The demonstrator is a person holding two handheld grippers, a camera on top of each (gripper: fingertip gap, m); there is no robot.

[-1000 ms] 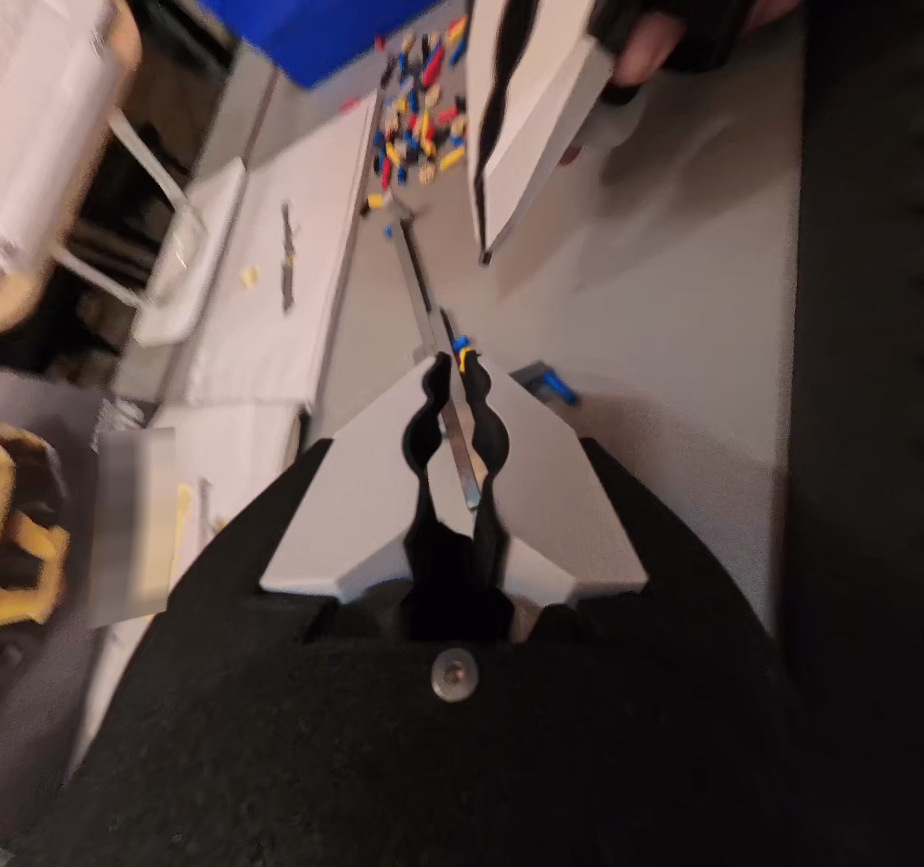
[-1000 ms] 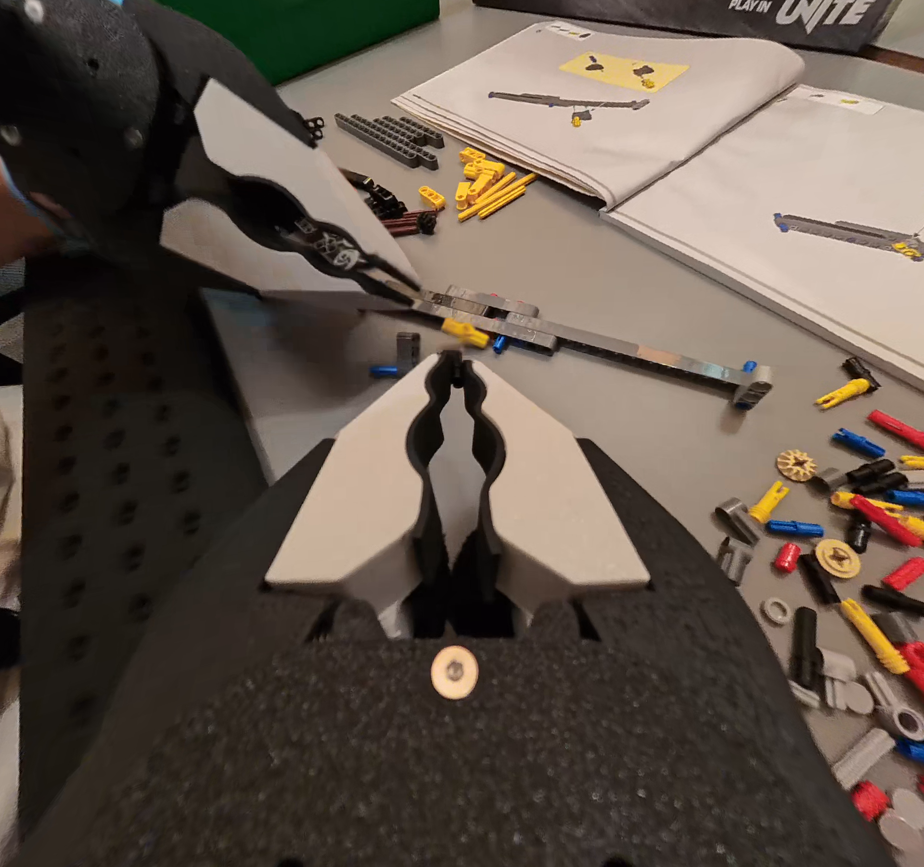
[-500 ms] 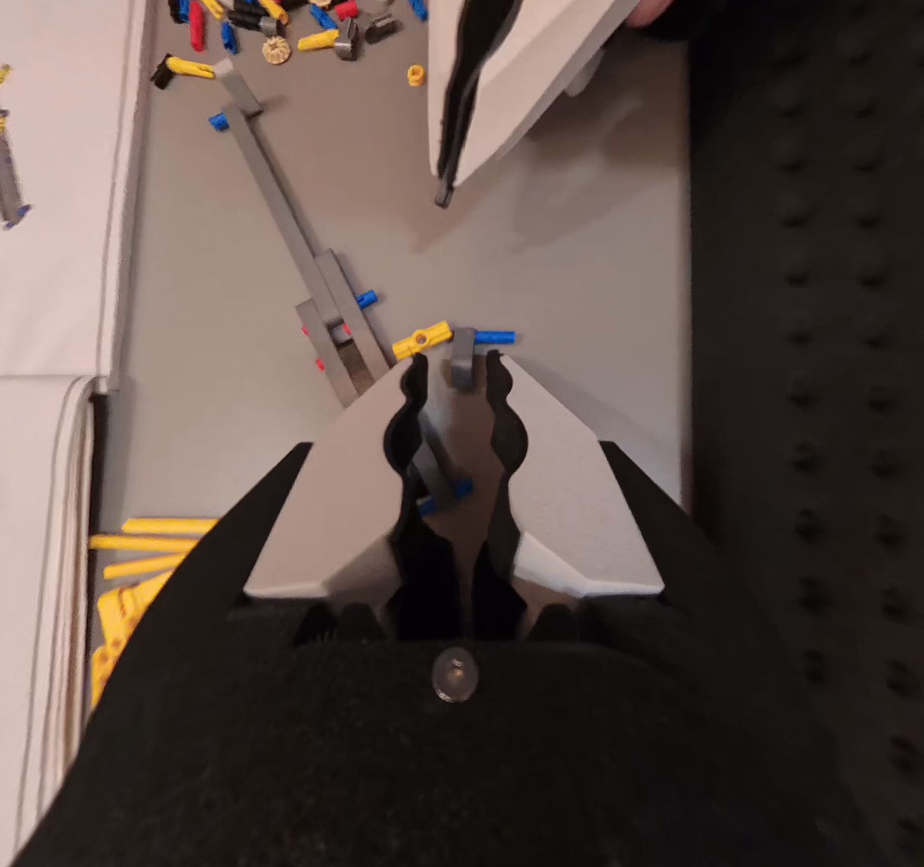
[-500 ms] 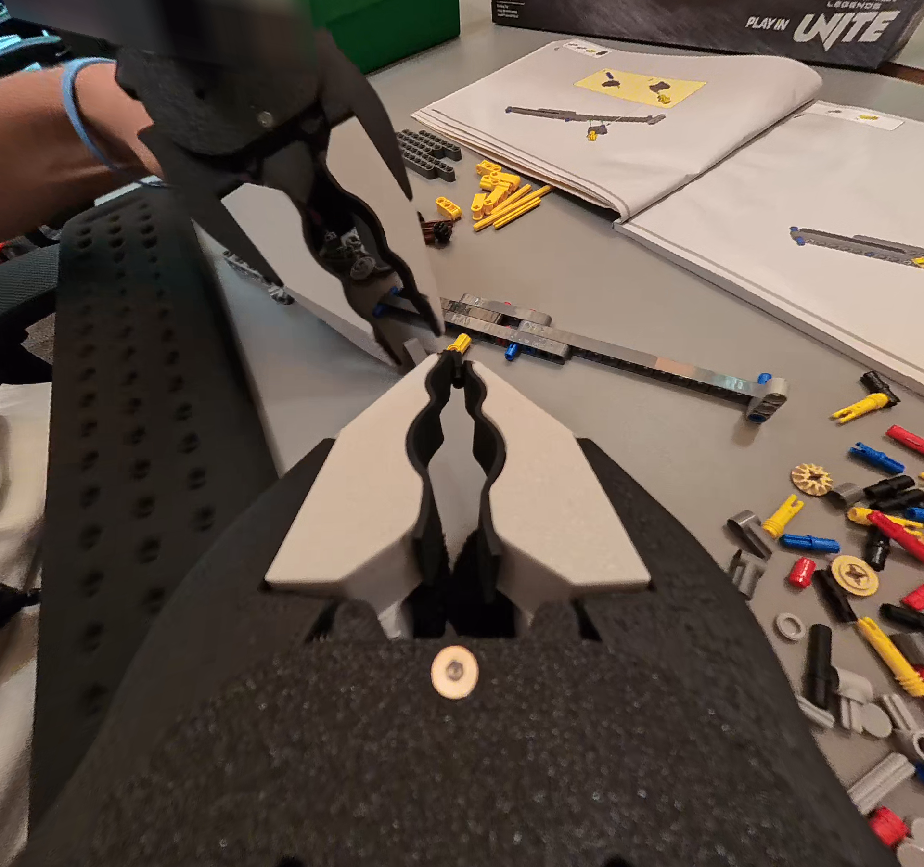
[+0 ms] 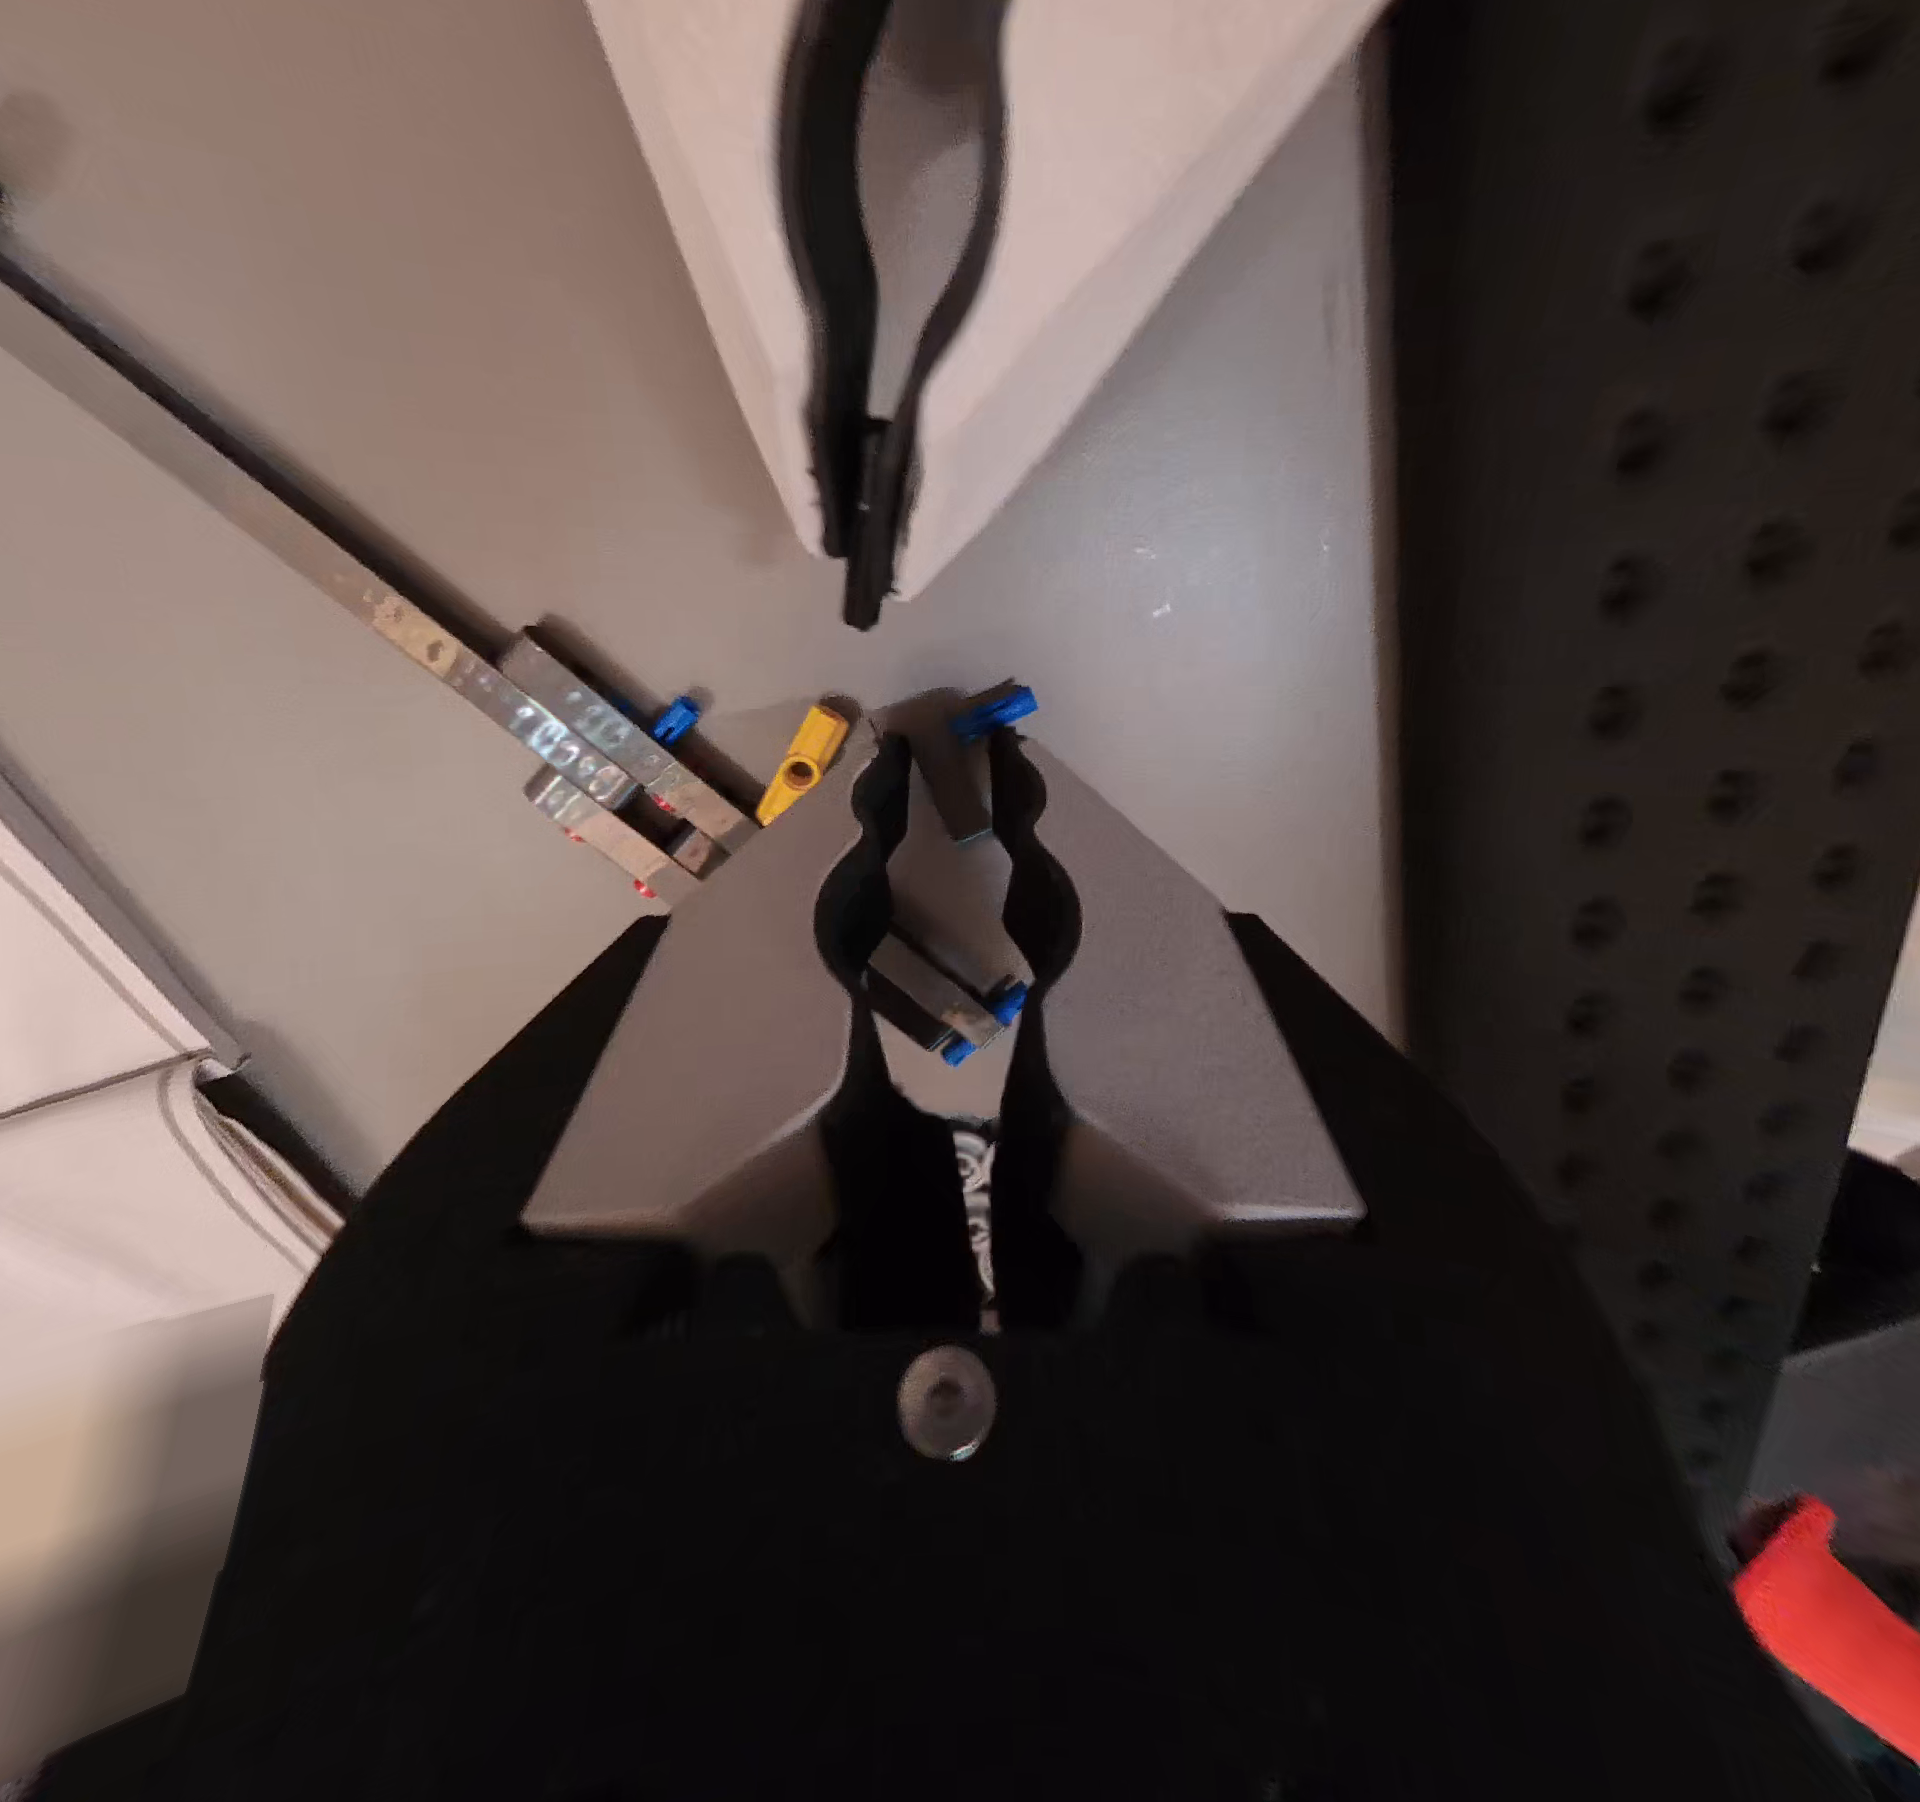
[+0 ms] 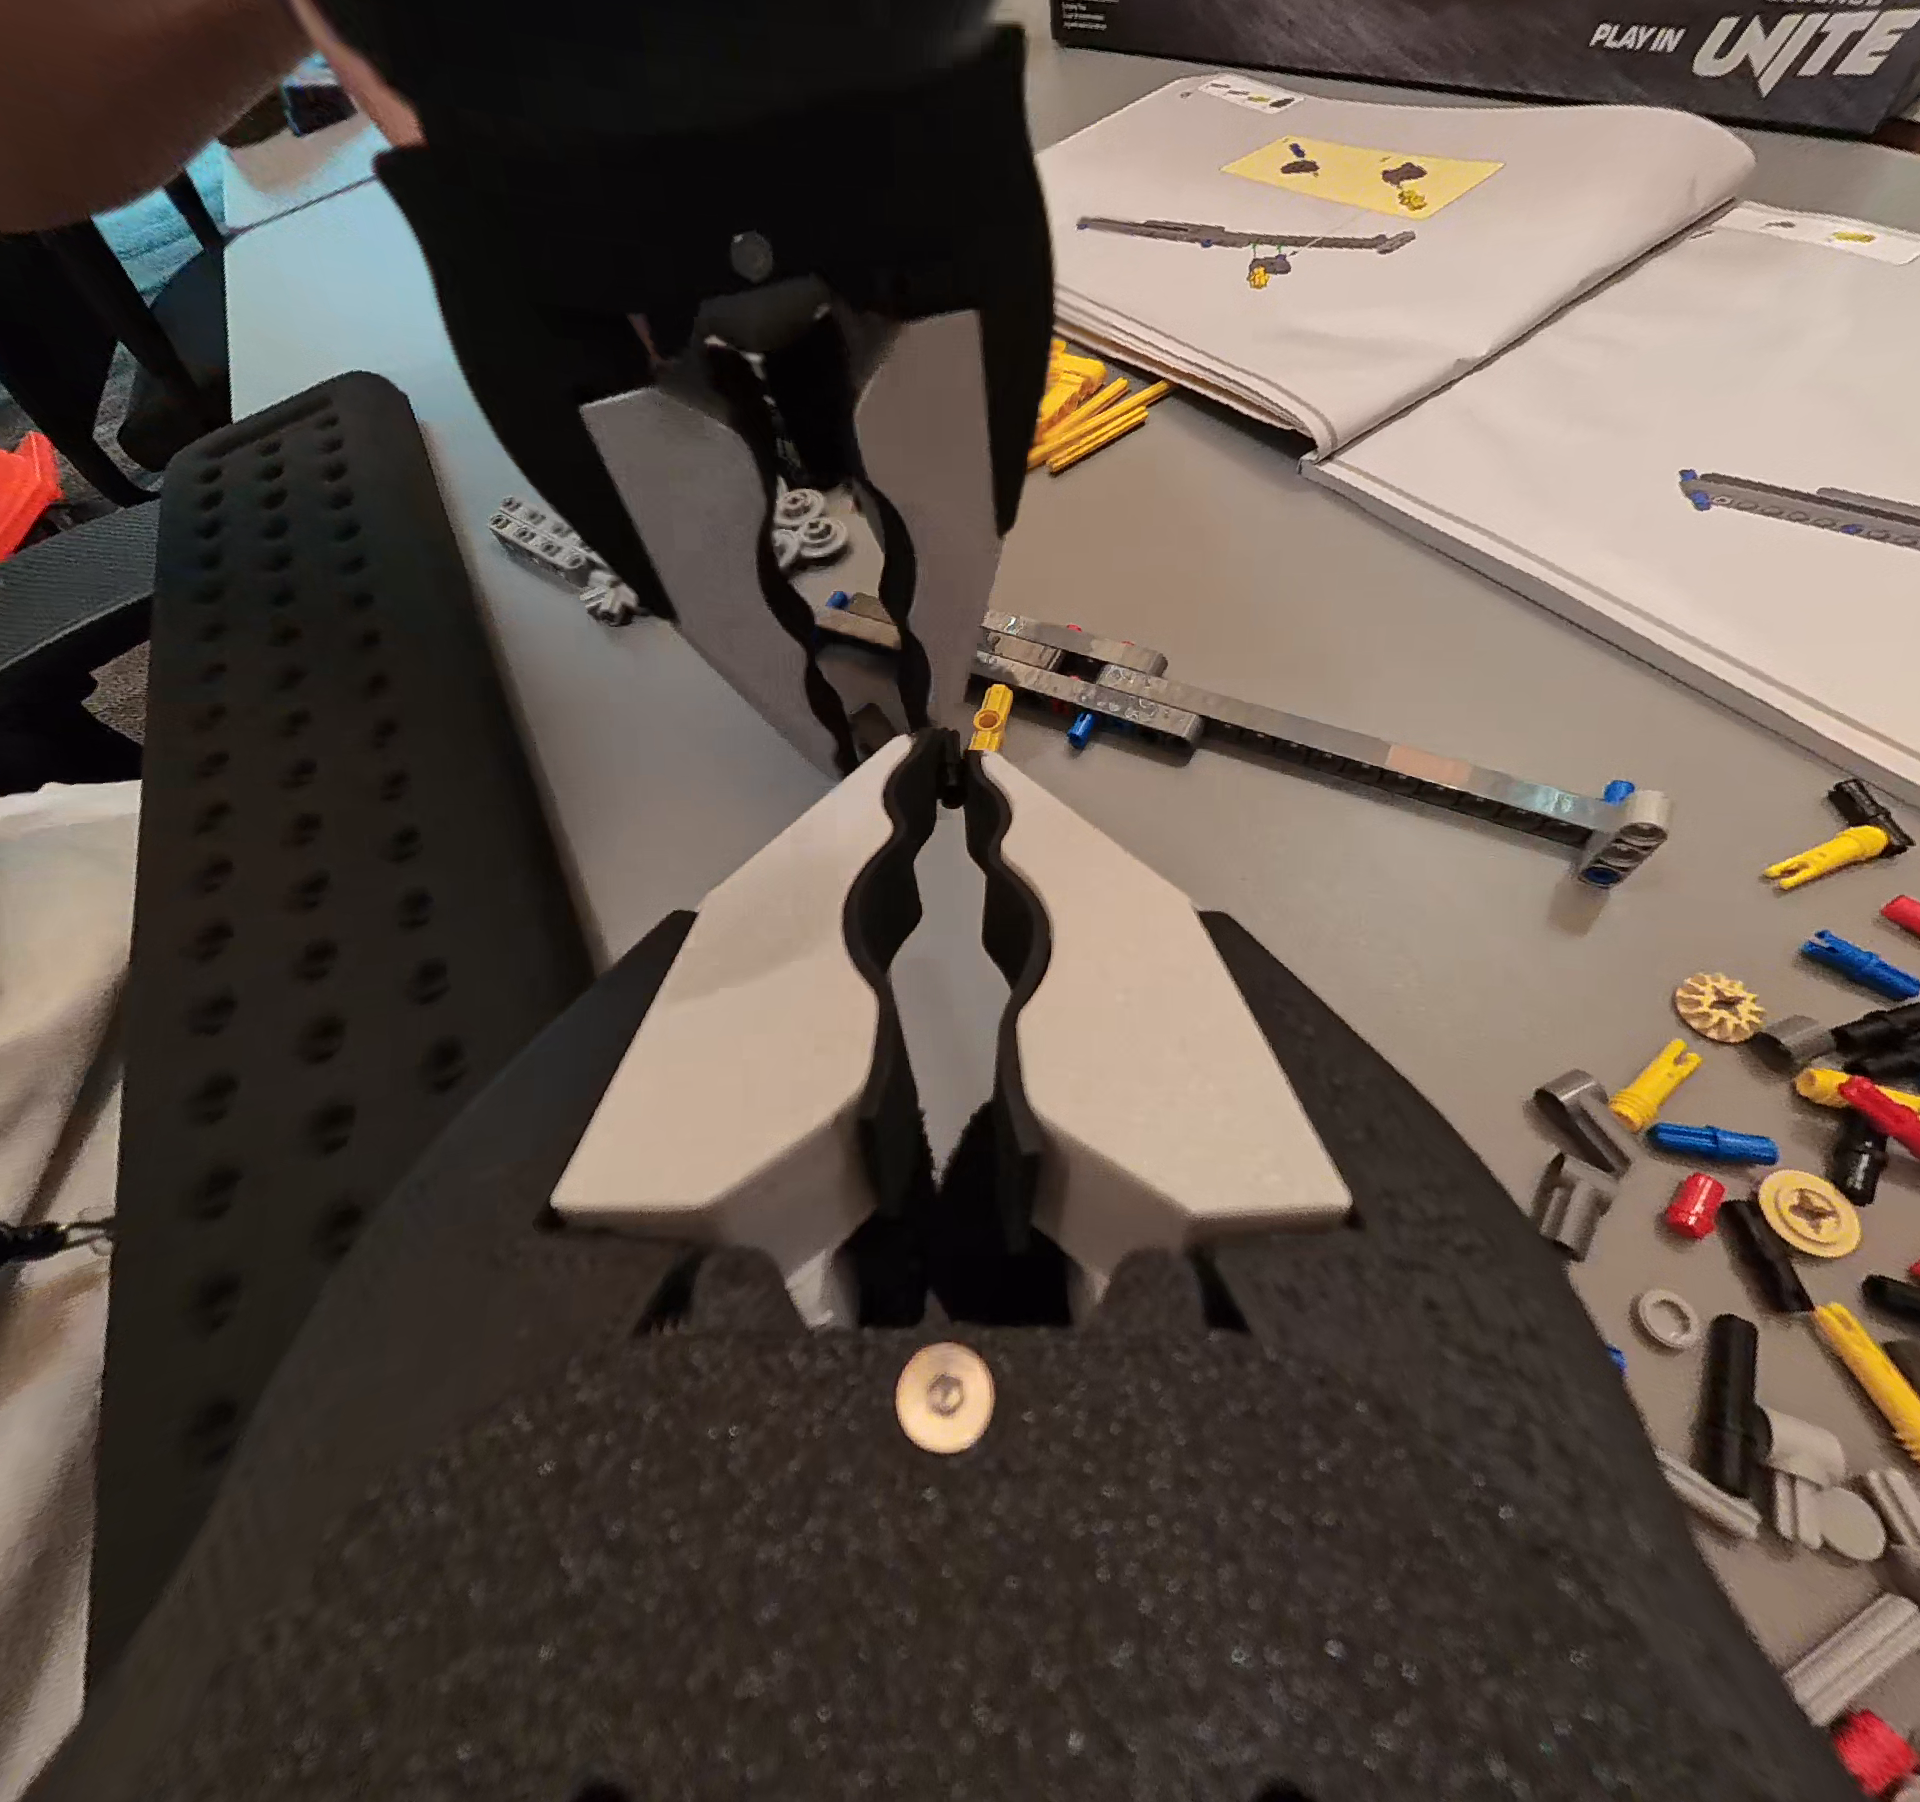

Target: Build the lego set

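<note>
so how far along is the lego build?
Early. Done: one long grey beam assembly with blue pins lies on the table, like the one pictured in the open instruction booklet. In hand: the right gripper pinches a small black pin; the left gripper is open over a small grey piece with a blue pin. Left: the pile of loose coloured pins and connectors.
</note>
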